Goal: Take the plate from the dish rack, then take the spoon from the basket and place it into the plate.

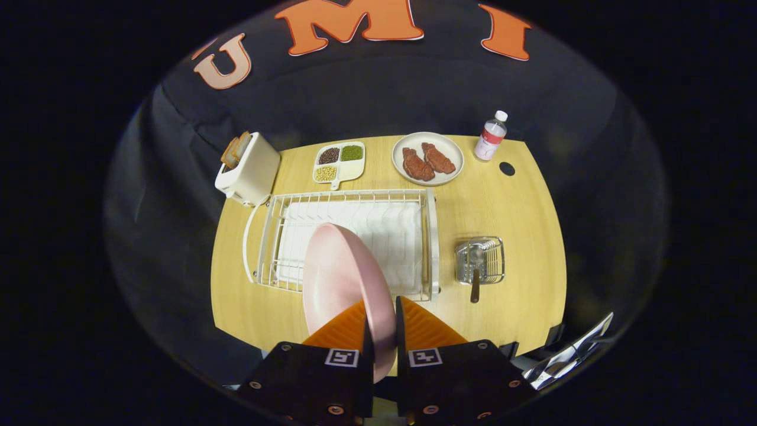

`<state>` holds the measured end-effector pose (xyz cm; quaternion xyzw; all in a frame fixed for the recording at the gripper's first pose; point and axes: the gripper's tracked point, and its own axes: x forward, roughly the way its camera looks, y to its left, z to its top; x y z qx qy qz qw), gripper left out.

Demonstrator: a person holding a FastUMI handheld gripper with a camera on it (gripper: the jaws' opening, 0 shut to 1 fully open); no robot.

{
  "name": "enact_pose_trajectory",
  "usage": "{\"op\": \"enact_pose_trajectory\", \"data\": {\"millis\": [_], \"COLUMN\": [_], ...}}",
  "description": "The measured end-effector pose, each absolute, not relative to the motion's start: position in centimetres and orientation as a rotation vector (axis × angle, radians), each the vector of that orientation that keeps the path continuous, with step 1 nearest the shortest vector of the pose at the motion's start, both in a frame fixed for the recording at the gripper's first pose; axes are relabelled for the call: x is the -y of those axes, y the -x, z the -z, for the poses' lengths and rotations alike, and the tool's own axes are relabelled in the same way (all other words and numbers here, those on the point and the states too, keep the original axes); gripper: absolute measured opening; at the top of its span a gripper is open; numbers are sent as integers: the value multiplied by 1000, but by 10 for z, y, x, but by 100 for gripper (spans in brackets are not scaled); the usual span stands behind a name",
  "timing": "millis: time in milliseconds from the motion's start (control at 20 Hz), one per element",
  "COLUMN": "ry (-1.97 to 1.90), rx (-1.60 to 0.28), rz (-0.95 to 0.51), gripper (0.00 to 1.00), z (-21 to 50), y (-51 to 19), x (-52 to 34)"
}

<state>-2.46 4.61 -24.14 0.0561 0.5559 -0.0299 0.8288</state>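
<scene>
Wooden worktop (502,201) below; gripper (381,322) clamped on pink plate's (340,278) rim, plate held edge-up over white dish rack (434,236); spoon (476,266) lies in wire basket (495,260) beside.

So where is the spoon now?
The spoon lies in the small wire basket, beside the dish rack, beyond the fingers gripping the pink plate.

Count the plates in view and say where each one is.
2. The pink plate is clamped edge-on in the tool, over the dish rack; the white plate holding meat sits beyond the rack.
</scene>
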Motion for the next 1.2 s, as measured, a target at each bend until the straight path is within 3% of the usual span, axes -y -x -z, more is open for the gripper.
{"op": "enact_pose_trajectory", "data": {"millis": [600,1200], "ry": [-208,-245], "rx": [-1329,-1341], "rz": [37,57], "gripper": [17,18], "z": [366,429], "y": [125,130], "x": [-26,-8]}}
